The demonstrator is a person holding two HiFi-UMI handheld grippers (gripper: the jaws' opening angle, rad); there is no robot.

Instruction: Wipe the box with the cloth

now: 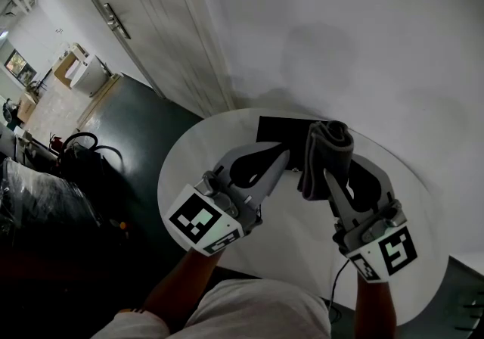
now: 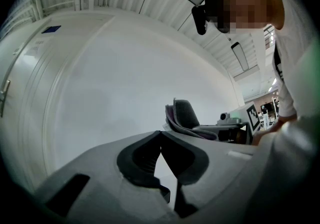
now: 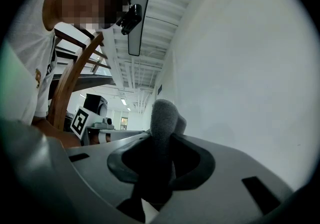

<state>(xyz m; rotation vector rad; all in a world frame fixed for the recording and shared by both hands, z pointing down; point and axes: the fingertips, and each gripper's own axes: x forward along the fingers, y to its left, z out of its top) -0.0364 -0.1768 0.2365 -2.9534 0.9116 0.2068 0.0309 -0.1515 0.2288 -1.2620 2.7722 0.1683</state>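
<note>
A flat black box [image 1: 278, 130] lies at the far side of the round white table [image 1: 299, 233]. My right gripper [image 1: 327, 172] is shut on a rolled grey cloth [image 1: 328, 150], which hangs just right of the box and over its near edge. In the right gripper view the cloth [image 3: 163, 117] stands up between the jaws of the right gripper [image 3: 161, 139]. My left gripper [image 1: 290, 154] reaches toward the box's near edge, its jaws shut with nothing between them. In the left gripper view the left gripper [image 2: 160, 133] has its tips touching, and the cloth [image 2: 185, 115] shows beyond them to the right.
A white wall rises right behind the table. A door with a metal handle [image 1: 114, 20] is at the upper left. Dark floor and dark bags [image 1: 82, 154] lie left of the table's edge [image 1: 168, 171].
</note>
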